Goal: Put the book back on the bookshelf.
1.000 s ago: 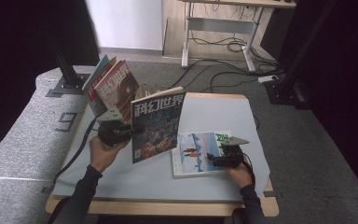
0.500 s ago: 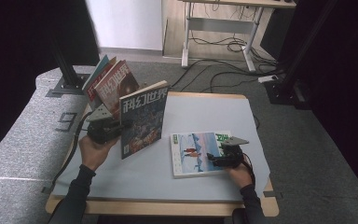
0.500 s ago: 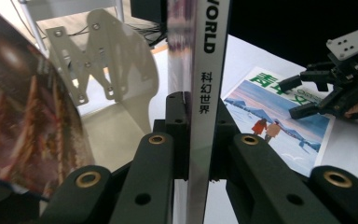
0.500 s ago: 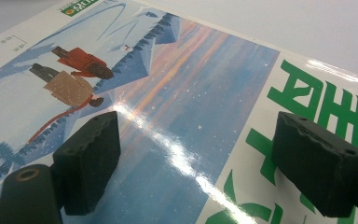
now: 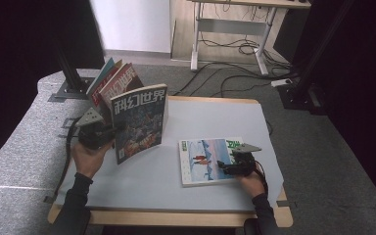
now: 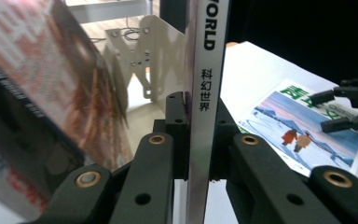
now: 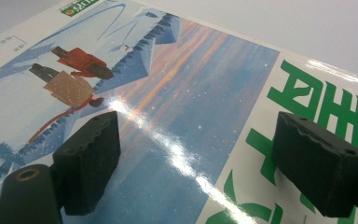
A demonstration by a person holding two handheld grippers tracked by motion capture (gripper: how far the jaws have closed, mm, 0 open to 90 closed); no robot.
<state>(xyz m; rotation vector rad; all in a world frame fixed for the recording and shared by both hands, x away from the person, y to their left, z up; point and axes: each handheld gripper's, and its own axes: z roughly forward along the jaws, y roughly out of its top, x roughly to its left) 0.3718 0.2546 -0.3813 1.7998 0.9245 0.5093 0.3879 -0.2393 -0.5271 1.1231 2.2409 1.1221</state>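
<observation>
Left gripper [image 5: 108, 133] is clamped on the spine edge of the sci-fi magazine [image 5: 140, 122]; in the left gripper view the jaws pinch the white spine [image 6: 204, 102] flat from both sides, no gap. Magazine stands upright on its bottom edge, long axis near vertical, top leaning slightly away from the gripper, cover facing the person. White Chinese title runs across the top of a dark blue illustrated cover; the spine carries "WORLD" plus the same characters.

Taking the sci-fi magazine as reference: it sits over the left part of the table [image 5: 215, 117], bottom edge at the tabletop; contact can't be confirmed. Just behind and left of it, a leaning row of other magazines [image 5: 113, 84], red and teal covers, propped in a pale metal book stand [image 6: 154, 60]. Well to its right, nearer the person, a second magazine [image 5: 208, 160] lies flat, long axis across the table, cover up: snowy blue scene, two small figures, green characters on a white band.

Right gripper [image 5: 223, 167] rests over that flat magazine's right end, jaws spread wide. In the right gripper view, both pads [image 7: 89, 158] sit low over the glossy cover [image 7: 182, 121], nothing between them.

Surface: pale grey top with wood edging. Room: grey carpet, dark curtains on both sides, a white desk frame [image 5: 230, 29] and loose cables [image 5: 225, 73] on the floor behind.
</observation>
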